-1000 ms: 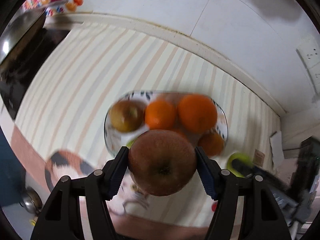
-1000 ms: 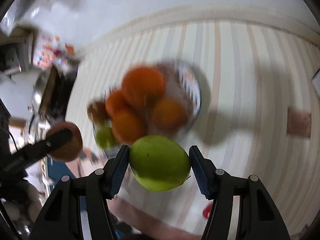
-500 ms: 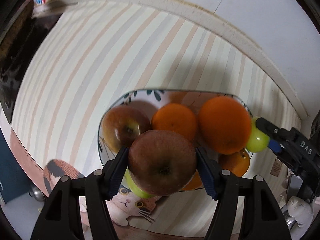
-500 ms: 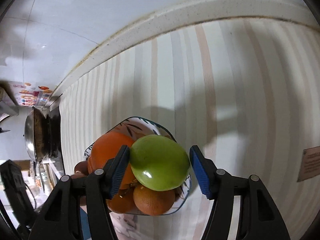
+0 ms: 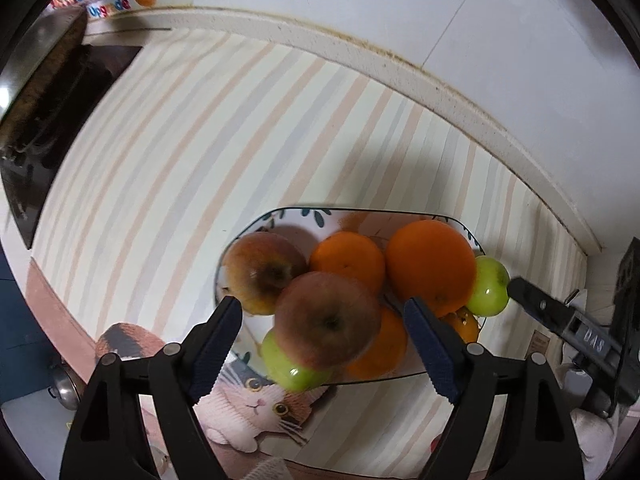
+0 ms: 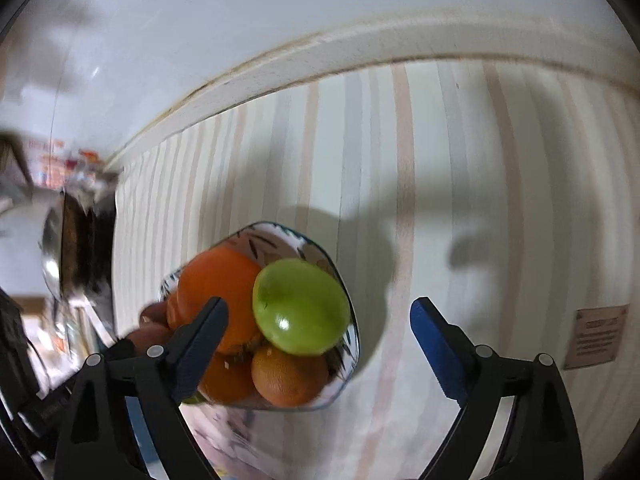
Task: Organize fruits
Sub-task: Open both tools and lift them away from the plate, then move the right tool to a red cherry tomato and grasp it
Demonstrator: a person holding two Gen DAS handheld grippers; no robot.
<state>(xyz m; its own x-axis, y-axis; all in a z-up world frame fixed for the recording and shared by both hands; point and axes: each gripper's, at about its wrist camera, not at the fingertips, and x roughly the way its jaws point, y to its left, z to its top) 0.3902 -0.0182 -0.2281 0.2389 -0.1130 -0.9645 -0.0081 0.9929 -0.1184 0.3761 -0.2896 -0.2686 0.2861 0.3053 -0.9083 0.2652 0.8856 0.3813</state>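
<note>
A patterned plate (image 5: 412,215) on the striped cloth holds a heap of fruit. My left gripper (image 5: 323,334) is open, its jaws spread either side of a red apple (image 5: 327,325) that rests on the heap. A second red apple (image 5: 262,273), several oranges (image 5: 430,266) and a green apple (image 5: 294,372) lie there too. My right gripper (image 6: 316,330) is open; a green apple (image 6: 301,306) sits on the heap between its jaws, on the plate (image 6: 312,250). That green apple (image 5: 489,286) and the right gripper's finger (image 5: 560,326) show in the left wrist view.
A cat-print mat (image 5: 256,404) lies at the table's front edge under the plate. A dark stove (image 5: 48,120) is at the left. The wall ledge (image 5: 360,50) runs behind the table. A label card (image 6: 598,336) lies at the right.
Both grippers have opened. The red apple and the green apple, held before, now rest on the fruit heap on the plate.
</note>
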